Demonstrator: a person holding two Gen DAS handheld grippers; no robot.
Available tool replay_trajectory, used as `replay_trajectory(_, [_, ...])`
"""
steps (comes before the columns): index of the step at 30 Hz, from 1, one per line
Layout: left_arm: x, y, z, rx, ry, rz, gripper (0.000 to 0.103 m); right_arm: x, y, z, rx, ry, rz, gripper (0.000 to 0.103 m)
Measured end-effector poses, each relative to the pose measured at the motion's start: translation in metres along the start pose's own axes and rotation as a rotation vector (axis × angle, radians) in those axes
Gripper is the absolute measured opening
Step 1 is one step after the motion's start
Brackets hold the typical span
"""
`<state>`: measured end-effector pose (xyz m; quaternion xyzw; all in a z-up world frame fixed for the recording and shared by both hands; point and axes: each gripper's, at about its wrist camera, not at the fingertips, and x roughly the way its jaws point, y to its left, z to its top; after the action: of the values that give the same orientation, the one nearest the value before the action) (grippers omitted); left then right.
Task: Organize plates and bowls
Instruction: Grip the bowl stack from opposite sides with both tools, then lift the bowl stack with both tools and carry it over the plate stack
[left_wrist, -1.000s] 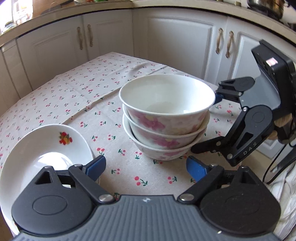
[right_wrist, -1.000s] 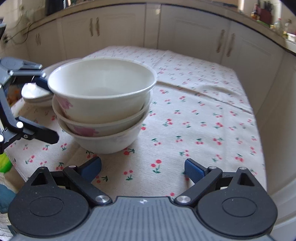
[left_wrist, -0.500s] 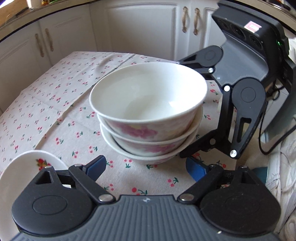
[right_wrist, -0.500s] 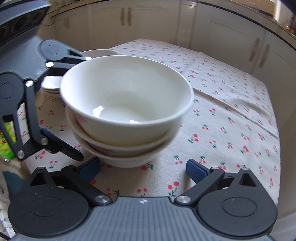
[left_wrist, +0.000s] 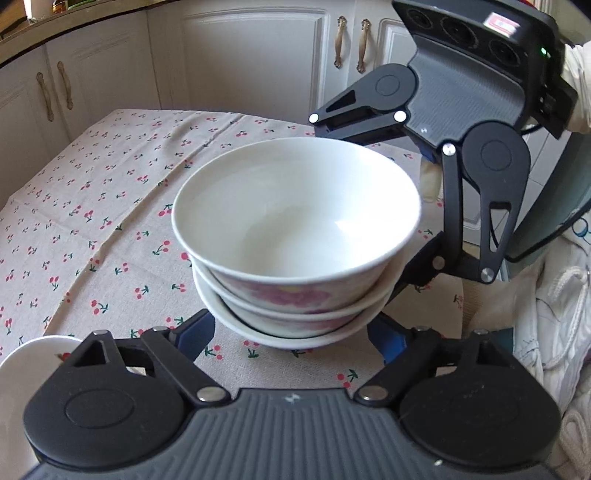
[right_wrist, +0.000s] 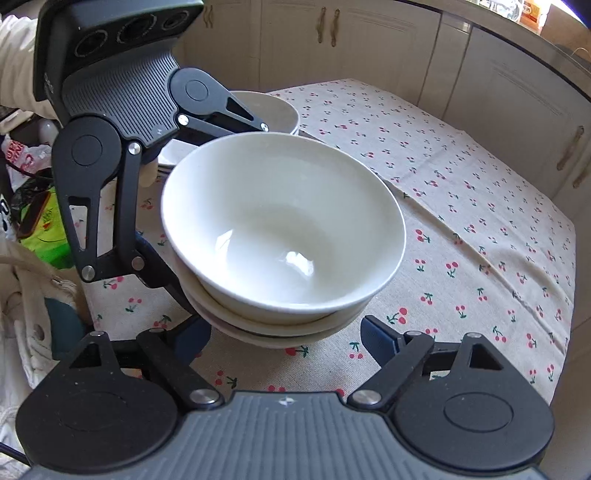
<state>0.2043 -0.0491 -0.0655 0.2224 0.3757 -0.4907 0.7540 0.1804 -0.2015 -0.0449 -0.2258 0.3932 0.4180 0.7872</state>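
Note:
A stack of three white bowls with pink flowers (left_wrist: 295, 236) stands on the cherry-print tablecloth (left_wrist: 92, 206); it also shows in the right wrist view (right_wrist: 280, 236). My left gripper (left_wrist: 295, 332) is open, its blue pads either side of the stack's base. My right gripper (right_wrist: 286, 341) is open, also straddling the base from the other side. A white plate with a fruit print (left_wrist: 33, 369) lies at the lower left. In the right wrist view more white plates (right_wrist: 266, 110) sit behind the stack.
White cabinets (left_wrist: 258, 62) stand behind the table. A green packet (right_wrist: 40, 229) and white cloth (right_wrist: 22, 295) lie off the table's left edge in the right wrist view. The table edge (right_wrist: 565, 332) runs down the right.
Both grippers have closed in on the bowl stack from opposite sides, and now straddle its base. The plate has slid toward the left wrist view's lower-left corner.

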Motion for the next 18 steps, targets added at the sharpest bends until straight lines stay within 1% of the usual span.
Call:
replay_trajectory(6, [0.0005, 0.0046, 0.0013, 0.013, 0.003, -0.038, 0.084, 0.0019, 0.0005, -0.0005, 0.003, 0.006, 0.029, 0.086])
replay_trajectory(7, [0.0005, 0.0055, 0.0014, 0.016, 0.003, -0.043, 0.082, 0.0019, 0.0, -0.0003, 0.005, 0.008, 0.031, 0.085])
replay_trajectory(14, [0.0014, 0.0092, 0.0018, 0.041, 0.01, -0.069, 0.082, 0.0034, 0.0044, 0.0013, -0.051, 0.025, 0.011, 0.083])
replay_trajectory(18, [-0.0015, 0.0069, 0.0027, 0.059, 0.015, -0.065, 0.08, 0.0009, 0.0053, 0.0031, -0.06, 0.041, 0.01, 0.083])
